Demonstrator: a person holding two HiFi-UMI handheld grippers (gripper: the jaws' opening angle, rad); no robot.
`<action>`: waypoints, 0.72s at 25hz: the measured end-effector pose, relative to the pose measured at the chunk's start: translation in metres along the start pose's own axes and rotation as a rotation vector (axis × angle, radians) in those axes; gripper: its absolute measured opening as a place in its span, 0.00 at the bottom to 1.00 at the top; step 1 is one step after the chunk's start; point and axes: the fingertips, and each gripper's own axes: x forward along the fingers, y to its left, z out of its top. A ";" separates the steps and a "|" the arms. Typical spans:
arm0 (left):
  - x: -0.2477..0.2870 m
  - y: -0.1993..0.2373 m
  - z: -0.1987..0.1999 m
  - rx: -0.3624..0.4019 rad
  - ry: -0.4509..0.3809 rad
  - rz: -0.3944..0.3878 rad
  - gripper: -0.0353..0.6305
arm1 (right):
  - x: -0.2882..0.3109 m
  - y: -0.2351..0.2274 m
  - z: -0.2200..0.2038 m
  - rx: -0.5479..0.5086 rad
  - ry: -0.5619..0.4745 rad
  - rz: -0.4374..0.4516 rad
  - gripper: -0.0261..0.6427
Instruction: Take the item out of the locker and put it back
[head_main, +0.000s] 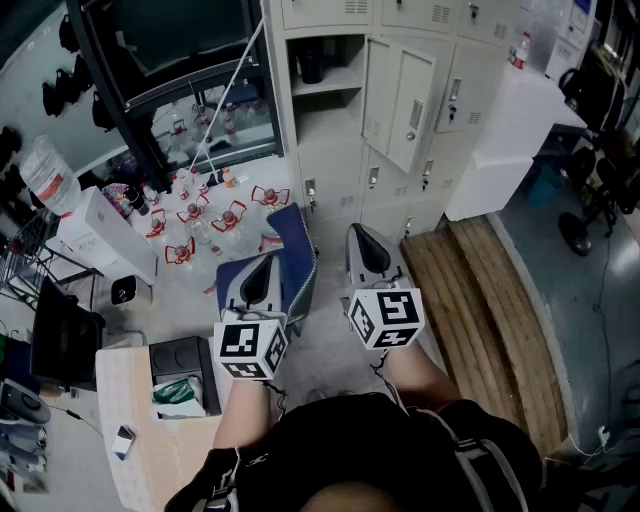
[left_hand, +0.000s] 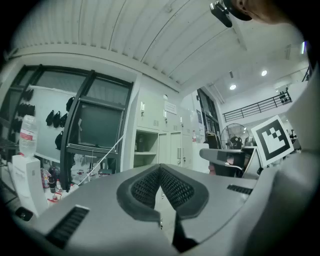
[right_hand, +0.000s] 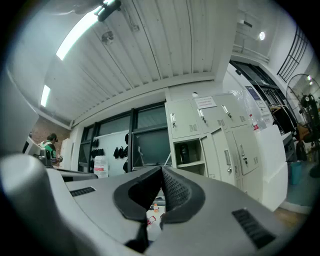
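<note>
The grey locker bank (head_main: 420, 60) stands ahead of me. One compartment is open, its door (head_main: 402, 100) swung out to the right. A dark bottle-like item (head_main: 312, 62) stands on the shelf inside. The right gripper view shows the same item (right_hand: 184, 151) in the open compartment (right_hand: 192, 155), and the left gripper view shows the compartment (left_hand: 146, 145) too. My left gripper (head_main: 268, 264) and right gripper (head_main: 362, 234) are held side by side, well short of the lockers. Both are shut with nothing between the pads. The left tips (left_hand: 160, 167) meet, as do the right tips (right_hand: 161, 171).
Several small bottles and red-framed objects (head_main: 210, 215) lie on the floor at the left of the lockers. A wooden pallet (head_main: 480, 290) lies on the right, with a white block (head_main: 505, 130) behind it. A desk (head_main: 140, 420) with a laptop (head_main: 65, 340) and a black bin (head_main: 185, 375) is at the near left.
</note>
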 end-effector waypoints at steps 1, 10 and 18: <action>0.002 0.000 0.000 0.000 -0.001 0.001 0.07 | 0.002 0.000 0.001 -0.002 0.000 0.004 0.06; 0.016 -0.003 0.006 0.010 -0.016 0.005 0.07 | 0.013 -0.008 0.002 0.005 -0.011 0.005 0.06; 0.036 -0.015 0.006 0.013 -0.030 0.015 0.07 | 0.020 -0.029 0.000 -0.006 -0.008 0.020 0.06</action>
